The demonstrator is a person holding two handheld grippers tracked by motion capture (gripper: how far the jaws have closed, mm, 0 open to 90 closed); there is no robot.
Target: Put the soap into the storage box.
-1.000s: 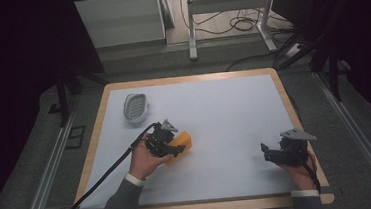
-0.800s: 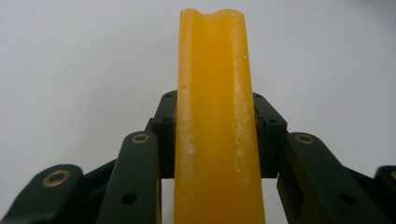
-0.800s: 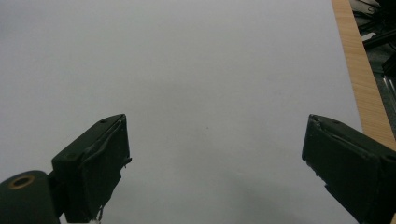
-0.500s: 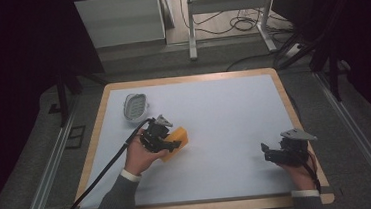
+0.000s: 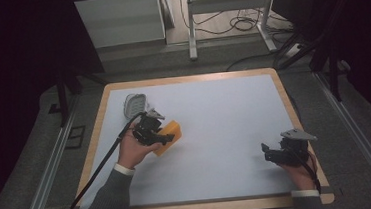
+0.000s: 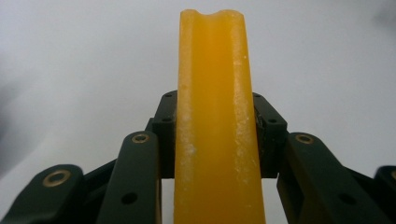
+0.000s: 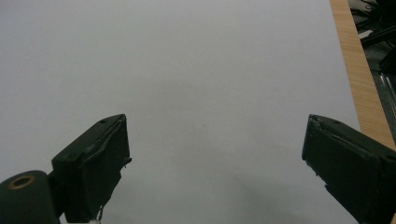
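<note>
1. A grey oval object (image 5: pixel 134 105) is seen at about 10 o'clock on the table (image 5: pixel 226 131), just beyond the left gripper; what it is cannot be told.
2. The left gripper (image 5: pixel 151 129) is clamped on an orange block (image 5: pixel 168 136), which is pinched across its narrow sides between the jaws and projects well past their tips toward 3 o'clock.
3. The step is judged to be carrying the block: the squeeze is best kept even and the hand level, so that the overhanging end is not tipped.
4. The right gripper (image 5: pixel 277 153), at about 4 o'clock, is held with jaws spread wide and nothing between them.
</note>
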